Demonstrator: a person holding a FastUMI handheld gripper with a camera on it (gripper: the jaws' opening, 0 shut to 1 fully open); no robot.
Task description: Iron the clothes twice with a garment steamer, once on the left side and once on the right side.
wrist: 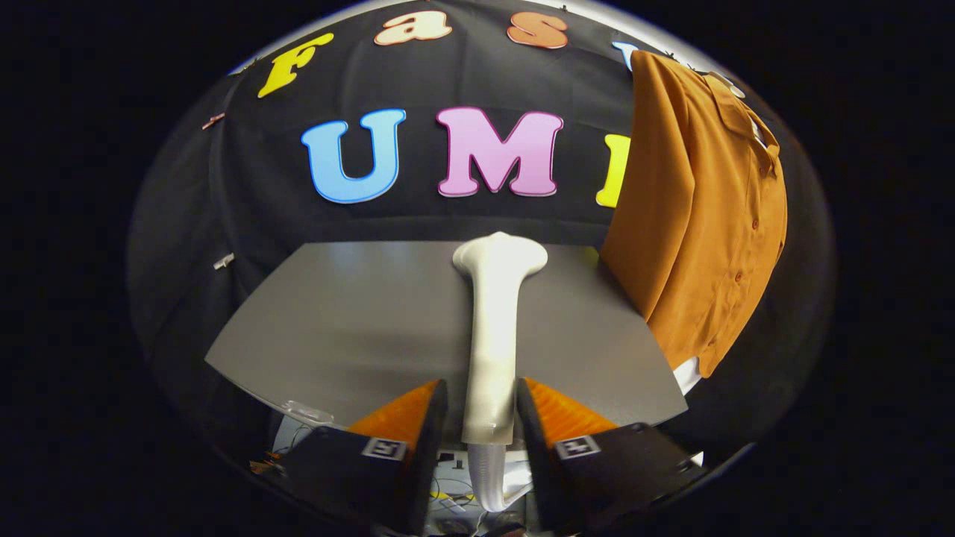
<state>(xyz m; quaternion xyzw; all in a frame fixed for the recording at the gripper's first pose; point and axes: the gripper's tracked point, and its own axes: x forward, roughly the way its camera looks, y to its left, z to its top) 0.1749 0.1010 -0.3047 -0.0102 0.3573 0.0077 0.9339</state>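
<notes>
Two fingers of your tool [481,406] clamp the steamer [492,335] handle above the worktop [358,321]; swing its head squarely onto the shirt [701,224], then stroke evenly.

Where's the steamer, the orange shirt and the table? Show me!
Steamer [492,335]: gripper view, middle of its handle, held between the jaws.
Shirt [697,224]: gripper view, front panel, hanging on the wall beyond the table.
Table [358,321]: gripper view, bare top beside the steamer.
</notes>
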